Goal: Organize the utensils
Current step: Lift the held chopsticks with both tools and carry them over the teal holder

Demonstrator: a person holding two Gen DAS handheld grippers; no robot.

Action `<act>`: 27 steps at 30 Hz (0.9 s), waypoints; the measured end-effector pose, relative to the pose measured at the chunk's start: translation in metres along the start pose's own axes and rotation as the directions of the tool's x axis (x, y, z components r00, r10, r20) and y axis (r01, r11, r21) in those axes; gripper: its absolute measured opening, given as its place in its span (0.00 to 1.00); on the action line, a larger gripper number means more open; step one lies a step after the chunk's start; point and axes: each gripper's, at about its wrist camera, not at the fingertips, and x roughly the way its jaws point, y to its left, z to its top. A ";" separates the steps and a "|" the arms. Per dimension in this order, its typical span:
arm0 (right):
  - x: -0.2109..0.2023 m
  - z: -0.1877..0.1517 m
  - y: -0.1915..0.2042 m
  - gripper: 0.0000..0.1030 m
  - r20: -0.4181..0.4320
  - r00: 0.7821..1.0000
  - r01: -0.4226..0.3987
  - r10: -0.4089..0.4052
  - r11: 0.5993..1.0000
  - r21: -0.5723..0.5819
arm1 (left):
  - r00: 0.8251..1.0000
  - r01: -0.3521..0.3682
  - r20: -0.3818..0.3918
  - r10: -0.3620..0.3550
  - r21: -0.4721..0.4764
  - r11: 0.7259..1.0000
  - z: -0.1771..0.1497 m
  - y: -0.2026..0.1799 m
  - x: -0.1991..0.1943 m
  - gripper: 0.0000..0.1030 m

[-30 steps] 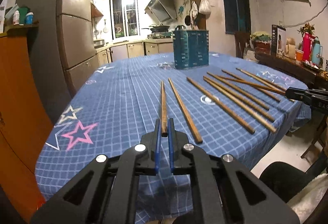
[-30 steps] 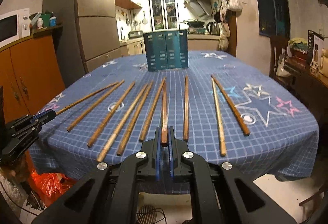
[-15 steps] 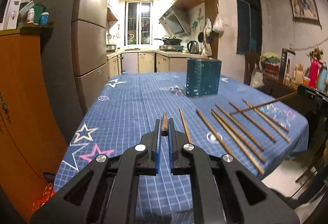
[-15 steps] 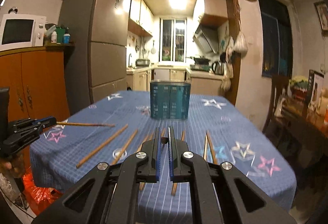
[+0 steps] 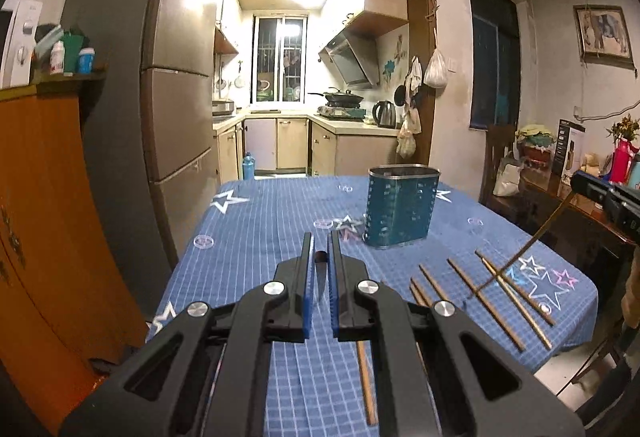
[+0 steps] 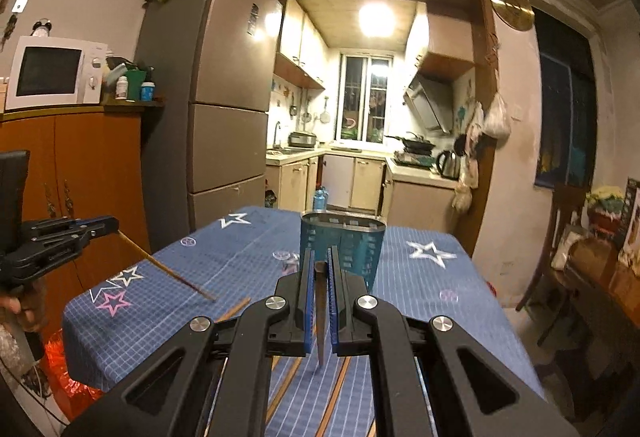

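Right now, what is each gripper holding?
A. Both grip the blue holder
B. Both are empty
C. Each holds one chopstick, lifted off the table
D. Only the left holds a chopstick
C: the left gripper is shut on a chopstick, the right gripper on another chopstick, both raised above the blue tablecloth, with the blue utensil holder standing untouched ahead.

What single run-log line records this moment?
left tongs: shut on chopstick, lifted | right tongs: shut on second chopstick, lifted | holder: upright on table | spare chopsticks: on table
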 end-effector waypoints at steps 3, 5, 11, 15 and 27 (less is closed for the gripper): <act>0.002 0.019 -0.002 0.07 0.012 1.000 -0.012 0.013 0.999 -0.033 | 1.000 0.000 0.014 0.000 0.003 1.000 0.017 -0.008 0.001 0.05; 0.002 0.033 -0.005 0.07 0.020 1.000 -0.020 0.021 0.999 -0.046 | 1.000 0.003 0.027 -0.003 0.013 1.000 0.027 -0.016 0.000 0.05; 0.009 0.070 -0.021 0.07 0.039 0.999 -0.031 0.033 0.998 -0.052 | 0.996 0.012 0.082 -0.018 0.064 0.998 0.066 -0.041 0.001 0.05; 0.020 0.096 -0.033 0.07 0.042 0.998 -0.050 0.051 0.998 -0.039 | 0.994 0.035 0.104 -0.043 0.074 0.997 0.090 -0.051 0.008 0.05; 0.082 0.175 -0.054 0.07 0.030 0.995 -0.090 0.091 0.996 -0.009 | 0.982 0.102 0.155 -0.112 0.073 0.992 0.183 -0.077 0.067 0.05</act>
